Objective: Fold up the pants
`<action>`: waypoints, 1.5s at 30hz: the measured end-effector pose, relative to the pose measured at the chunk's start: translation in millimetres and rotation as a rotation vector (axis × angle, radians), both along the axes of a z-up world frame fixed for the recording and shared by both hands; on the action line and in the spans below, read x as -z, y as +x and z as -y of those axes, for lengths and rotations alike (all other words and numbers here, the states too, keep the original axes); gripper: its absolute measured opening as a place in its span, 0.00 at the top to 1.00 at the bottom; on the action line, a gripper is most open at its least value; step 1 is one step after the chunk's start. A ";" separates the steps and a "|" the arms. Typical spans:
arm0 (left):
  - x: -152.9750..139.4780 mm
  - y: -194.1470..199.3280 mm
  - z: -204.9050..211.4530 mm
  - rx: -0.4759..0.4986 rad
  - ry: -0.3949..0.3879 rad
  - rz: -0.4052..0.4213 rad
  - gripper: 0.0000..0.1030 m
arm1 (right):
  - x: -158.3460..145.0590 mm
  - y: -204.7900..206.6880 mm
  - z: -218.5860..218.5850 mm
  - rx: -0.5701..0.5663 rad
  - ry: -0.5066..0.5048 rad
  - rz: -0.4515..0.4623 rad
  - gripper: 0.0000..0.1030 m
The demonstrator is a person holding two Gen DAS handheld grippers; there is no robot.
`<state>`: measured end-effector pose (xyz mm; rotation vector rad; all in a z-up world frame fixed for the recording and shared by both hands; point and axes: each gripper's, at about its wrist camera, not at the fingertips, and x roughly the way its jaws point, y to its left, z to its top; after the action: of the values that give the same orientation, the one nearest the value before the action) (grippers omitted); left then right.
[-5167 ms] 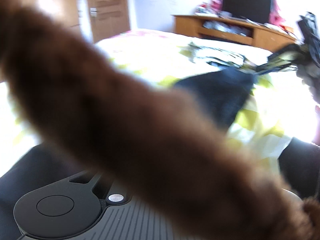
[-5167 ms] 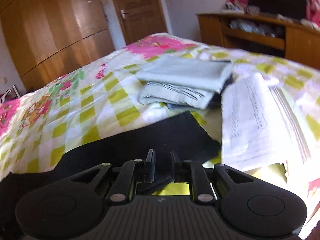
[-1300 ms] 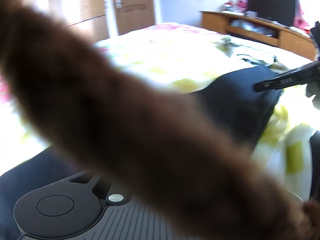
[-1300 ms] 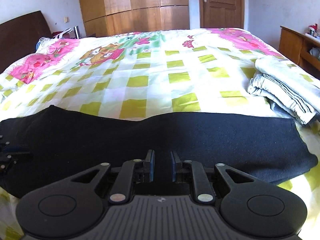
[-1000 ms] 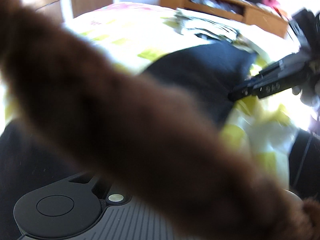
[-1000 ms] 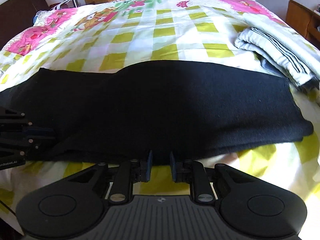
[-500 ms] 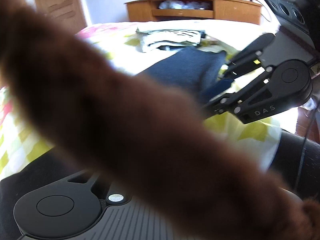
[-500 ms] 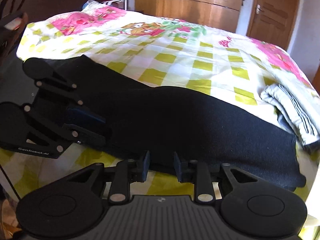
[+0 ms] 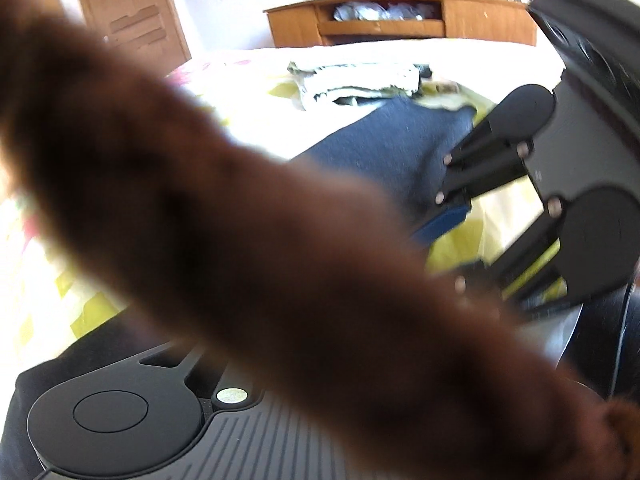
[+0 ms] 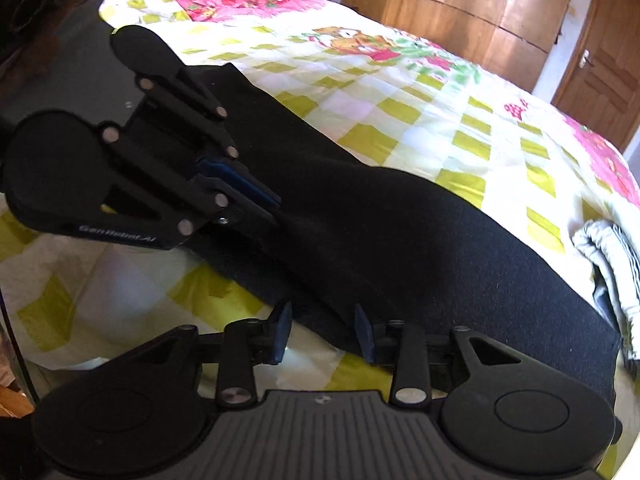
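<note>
Pants [image 10: 400, 240]: on the bed [image 10: 400, 92], lengthwise across it
Folded laundry [image 10: 612, 264]: right of the pants
Wardrobe [image 10: 460, 4]: behind the bed

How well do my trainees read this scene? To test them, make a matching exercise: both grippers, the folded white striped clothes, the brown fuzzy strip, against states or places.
1 left gripper
2 right gripper
3 folded white striped clothes
4 brown fuzzy strip

a open, at near edge of black fabric pants
b blurred across left wrist lens
c shut on the pants
d on checked quilt, beside pants

Pairs: 1-c, 2-a, 3-d, 4-b
</note>
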<state>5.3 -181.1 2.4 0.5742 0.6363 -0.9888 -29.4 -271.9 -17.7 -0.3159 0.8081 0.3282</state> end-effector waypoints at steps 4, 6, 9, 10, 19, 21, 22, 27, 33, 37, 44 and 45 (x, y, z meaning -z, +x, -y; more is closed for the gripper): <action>-4.7 1.4 0.6 -0.002 -0.022 -0.035 0.95 | 5.1 7.4 -4.8 0.020 -0.040 0.042 0.51; -7.5 0.6 0.1 0.000 -0.028 -0.039 0.96 | 6.4 9.0 -5.9 0.018 -0.041 0.049 0.51; -10.2 -0.3 0.7 0.006 -0.033 -0.039 0.97 | 9.0 8.4 -8.5 0.020 -0.061 0.065 0.81; -10.4 -0.1 0.9 0.008 -0.033 -0.040 0.97 | 7.4 9.3 -6.7 0.046 -0.056 0.059 0.82; -7.7 -17.5 -0.9 0.086 -0.021 0.004 0.88 | -17.7 -16.7 0.2 0.087 0.006 0.105 0.82; 6.5 -15.4 4.7 0.086 0.021 -0.038 0.88 | -6.9 -12.6 0.4 0.098 0.009 0.049 0.82; 14.5 -14.5 7.2 0.089 0.051 -0.051 0.88 | -2.6 -9.4 3.9 0.119 0.019 0.010 0.82; 17.5 -10.4 4.6 0.080 0.039 -0.083 0.88 | -15.6 -28.3 55.8 0.359 0.221 0.020 0.67; 15.1 -10.3 4.1 0.080 0.013 -0.088 0.88 | -0.8 -46.6 140.9 0.816 0.545 0.035 0.58; 14.9 -10.5 8.9 0.080 0.004 -0.089 0.88 | 15.6 -45.7 169.5 0.968 0.788 0.049 0.56; 10.8 -6.4 12.7 0.073 -0.030 -0.081 0.88 | 22.8 -48.0 177.4 1.075 0.841 0.080 0.56; 9.5 -5.4 11.5 0.066 -0.035 -0.079 0.88 | 21.9 -50.6 175.9 1.081 0.840 0.087 0.56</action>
<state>0.0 -192.6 -7.1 0.5303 0.6722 -1.0871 -80.0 -447.9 -39.6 0.8802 0.5911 -0.3776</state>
